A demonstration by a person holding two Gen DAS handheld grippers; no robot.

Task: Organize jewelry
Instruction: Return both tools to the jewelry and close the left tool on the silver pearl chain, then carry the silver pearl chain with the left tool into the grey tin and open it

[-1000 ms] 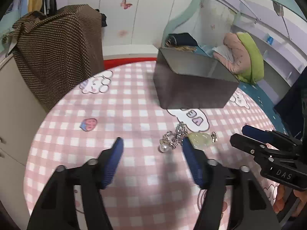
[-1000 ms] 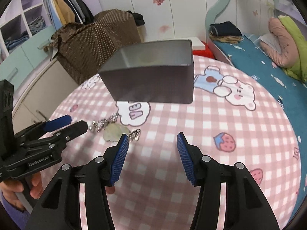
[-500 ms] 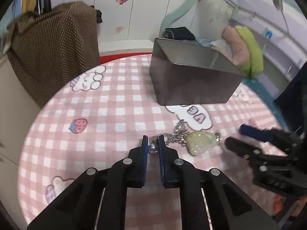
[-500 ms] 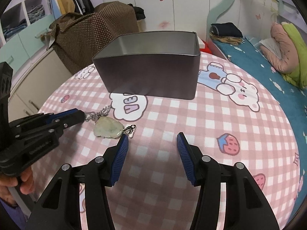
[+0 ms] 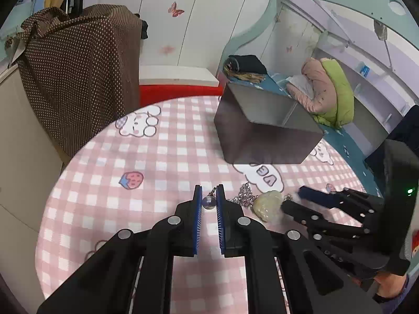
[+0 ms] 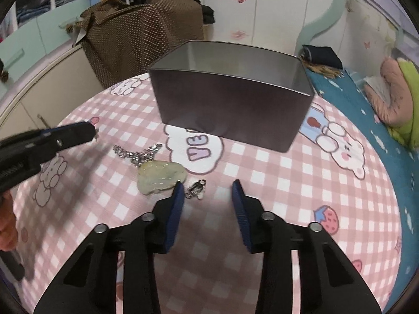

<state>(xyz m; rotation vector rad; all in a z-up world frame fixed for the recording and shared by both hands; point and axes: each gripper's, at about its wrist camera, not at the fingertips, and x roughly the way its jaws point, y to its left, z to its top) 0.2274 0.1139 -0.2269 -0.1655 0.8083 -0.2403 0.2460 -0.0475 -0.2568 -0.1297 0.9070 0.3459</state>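
The necklace (image 6: 146, 157) lies strung out on the table (image 6: 288, 183) just in front of the grey metal box (image 6: 230, 110), its long axis running roughly side to side along the box's near wall: a round bead (image 5: 208, 202) at one end, silver chain (image 6: 136, 154) in the middle, a pale green pendant (image 6: 162, 177) next, and a small silver clasp (image 6: 196, 189) at the other end. My left claw (image 5: 208, 201) is pinched shut on the bead, at the end farthest from my other hand. My right claw (image 6: 207, 191) points down at the clasp end, its jaws closing with the clasp between them but not yet pressed; its left pad sits just beside the pendant's edge. So the clasp lies dead ahead of the right claw, and that hand is plainly the nearer one to it. I judge the lift toward the box, which stands beyond the necklace from both claws, depends on both ends being held. The count: one necklace, one pendant, one bead, one clasp, one box, two claws.
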